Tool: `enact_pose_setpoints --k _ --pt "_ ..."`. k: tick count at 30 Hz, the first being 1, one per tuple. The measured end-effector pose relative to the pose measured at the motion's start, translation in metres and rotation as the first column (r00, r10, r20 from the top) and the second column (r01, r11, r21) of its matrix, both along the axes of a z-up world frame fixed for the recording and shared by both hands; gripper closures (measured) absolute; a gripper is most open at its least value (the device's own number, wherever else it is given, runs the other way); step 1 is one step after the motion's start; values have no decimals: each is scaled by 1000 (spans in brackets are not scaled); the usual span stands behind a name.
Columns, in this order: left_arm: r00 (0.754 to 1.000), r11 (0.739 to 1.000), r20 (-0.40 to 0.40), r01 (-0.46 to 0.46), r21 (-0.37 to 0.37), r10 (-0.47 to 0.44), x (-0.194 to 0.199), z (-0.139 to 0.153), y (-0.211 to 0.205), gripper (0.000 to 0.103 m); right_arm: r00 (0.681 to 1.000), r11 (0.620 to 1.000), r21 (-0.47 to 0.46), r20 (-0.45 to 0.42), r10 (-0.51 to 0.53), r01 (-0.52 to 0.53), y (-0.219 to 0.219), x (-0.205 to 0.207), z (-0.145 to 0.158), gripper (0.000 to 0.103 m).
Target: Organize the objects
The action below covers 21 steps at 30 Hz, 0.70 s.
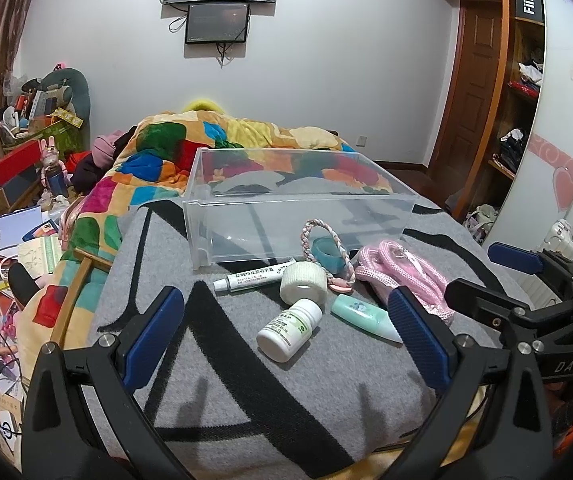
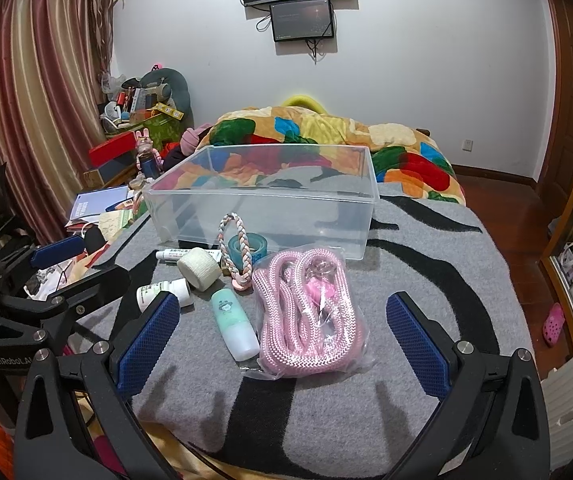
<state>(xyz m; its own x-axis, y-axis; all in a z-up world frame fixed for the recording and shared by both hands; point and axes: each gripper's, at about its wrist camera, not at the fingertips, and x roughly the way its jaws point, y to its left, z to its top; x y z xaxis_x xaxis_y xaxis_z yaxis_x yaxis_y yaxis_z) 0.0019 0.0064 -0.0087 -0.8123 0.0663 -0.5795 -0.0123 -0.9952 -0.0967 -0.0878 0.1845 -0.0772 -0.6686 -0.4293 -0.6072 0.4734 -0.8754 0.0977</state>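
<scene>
A clear plastic bin (image 1: 298,204) (image 2: 270,208) stands empty on the grey-and-black blanket (image 1: 246,380). In front of it lie a white pill bottle (image 1: 288,330) (image 2: 162,292), an ointment tube (image 1: 252,276), a white bandage roll (image 1: 302,283) (image 2: 199,268), a braided ring with teal tape (image 1: 328,250) (image 2: 242,246), a mint-green tube (image 1: 364,316) (image 2: 234,326) and bagged pink rope (image 1: 402,268) (image 2: 310,316). My left gripper (image 1: 286,332) is open above the pill bottle. My right gripper (image 2: 282,336) is open around the pink rope and mint tube.
A colourful quilt (image 1: 190,152) (image 2: 326,140) lies bunched behind the bin. Clutter of papers and boxes (image 1: 18,240) fills the floor at left. A wardrobe (image 1: 526,80) stands at right. The blanket's near edge (image 2: 286,464) is just under the grippers.
</scene>
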Motion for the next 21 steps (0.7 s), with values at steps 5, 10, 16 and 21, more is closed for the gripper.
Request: enact_pose_setpoints --k 5,10,16,21 --pt "1000 1000 0 0 0 0 1 0 0 0 1000 1000 -2 2 -1 1 0 0 0 0" --pt "1000 1000 -1 1 0 -1 0 0 0 0 1000 1000 -2 1 0 0 0 0 0 0" --pt "1000 1000 -1 1 1 -1 0 0 0 0 1000 1000 -3 2 2 -2 0 1 0 0" --pt "1000 1000 -1 1 1 -1 0 -1 0 0 1000 1000 -4 3 2 -2 0 1 0 0"
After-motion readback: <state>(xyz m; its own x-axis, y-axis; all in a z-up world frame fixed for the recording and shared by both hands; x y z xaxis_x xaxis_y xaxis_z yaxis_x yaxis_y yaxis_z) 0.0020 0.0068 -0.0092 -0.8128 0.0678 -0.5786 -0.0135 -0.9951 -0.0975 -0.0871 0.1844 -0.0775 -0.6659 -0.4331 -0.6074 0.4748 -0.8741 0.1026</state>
